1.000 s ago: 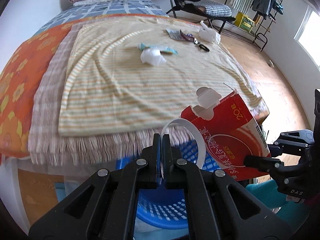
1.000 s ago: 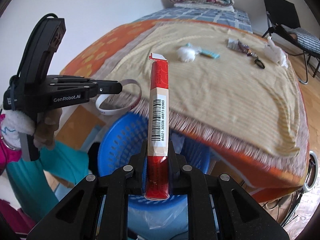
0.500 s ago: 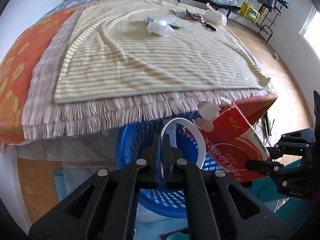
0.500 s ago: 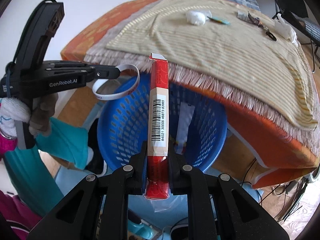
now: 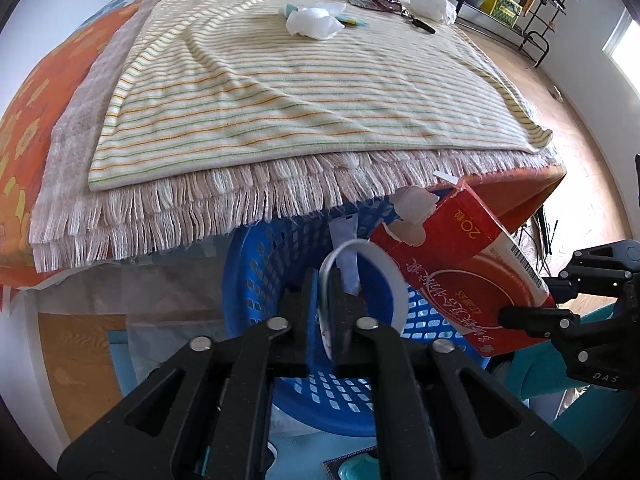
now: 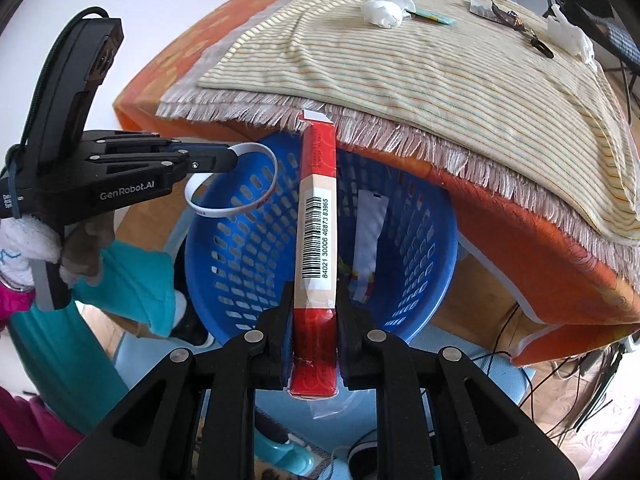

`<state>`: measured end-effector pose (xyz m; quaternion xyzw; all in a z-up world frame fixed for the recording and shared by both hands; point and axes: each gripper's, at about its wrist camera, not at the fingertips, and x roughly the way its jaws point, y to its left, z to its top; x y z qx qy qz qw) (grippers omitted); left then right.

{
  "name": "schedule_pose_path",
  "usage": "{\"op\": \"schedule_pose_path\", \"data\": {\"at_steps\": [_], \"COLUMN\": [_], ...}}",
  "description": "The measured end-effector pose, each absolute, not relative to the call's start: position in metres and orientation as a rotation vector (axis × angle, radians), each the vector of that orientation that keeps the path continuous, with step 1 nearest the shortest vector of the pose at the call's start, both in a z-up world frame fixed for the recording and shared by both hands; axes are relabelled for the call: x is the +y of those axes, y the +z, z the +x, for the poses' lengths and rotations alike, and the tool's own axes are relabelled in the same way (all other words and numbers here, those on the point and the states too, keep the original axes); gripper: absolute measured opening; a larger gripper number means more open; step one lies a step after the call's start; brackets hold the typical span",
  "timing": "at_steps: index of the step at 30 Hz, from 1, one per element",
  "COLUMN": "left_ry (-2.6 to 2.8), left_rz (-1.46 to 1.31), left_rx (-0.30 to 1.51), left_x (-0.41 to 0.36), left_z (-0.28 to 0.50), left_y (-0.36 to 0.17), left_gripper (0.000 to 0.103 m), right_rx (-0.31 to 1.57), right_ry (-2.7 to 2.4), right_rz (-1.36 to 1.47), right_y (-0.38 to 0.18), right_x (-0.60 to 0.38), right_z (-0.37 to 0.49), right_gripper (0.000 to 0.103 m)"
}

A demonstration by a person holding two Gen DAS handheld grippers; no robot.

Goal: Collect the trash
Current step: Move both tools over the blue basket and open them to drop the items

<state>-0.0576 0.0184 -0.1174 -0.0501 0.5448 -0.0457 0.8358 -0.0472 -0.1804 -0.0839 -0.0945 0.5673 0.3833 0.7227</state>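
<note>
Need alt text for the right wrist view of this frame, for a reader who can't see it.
The right claw grips a flattened red carton, barcode side up, above a blue perforated basket beside a bed. At left, the left claw holds a white band over the basket's rim; a white wrapper lies inside.

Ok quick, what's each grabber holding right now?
Left gripper: shut on the white band, over the blue basket.
Right gripper: shut on the red box, above the same basket.
</note>
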Motion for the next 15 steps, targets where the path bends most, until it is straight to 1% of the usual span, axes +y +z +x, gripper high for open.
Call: {"op": "schedule_pose_path", "data": {"at_steps": [1, 3, 4, 5, 6, 7, 15], "left_ry": [-0.095, -0.089, -0.086, -0.085, -0.085, -0.086, -0.092], "left_rz": [-0.108, -0.109, -0.111, -0.112, -0.114, -0.115, -0.112], "left_rx": [1.152, 1.144, 1.138, 1.136, 1.135, 1.133, 1.114], "left_x": [0.019, 0.019, 0.020, 0.020, 0.021, 0.021, 0.020], "left_z": [-0.058, -0.058, -0.058, -0.058, -0.058, -0.058, -0.059], "left_y": [-0.117, -0.116, -0.115, -0.114, -0.113, -0.112, -0.106], "left_gripper": [0.014, 0.031, 0.033, 0.033, 0.033, 0.033, 0.033], "right_rx": [1.256, 1.264, 1.268, 1.268, 1.265, 1.259, 1.242], "right_ry": [0.844, 0.835, 0.835, 0.835, 0.832, 0.830, 0.807], "right_rz": [-0.208, -0.207, -0.200, -0.194, -0.190, -0.186, -0.164], "right_y": [-0.084, -0.085, -0.085, -0.085, -0.084, -0.083, -0.078], "right_x": [-0.180, -0.180, -0.180, -0.181, -0.181, -0.181, -0.184], "right_z": [-0.047, -0.046, -0.046, -0.045, -0.045, -0.045, -0.041], "right_gripper": [0.016, 0.019, 0.025, 0.029, 0.037, 0.039, 0.040]}}
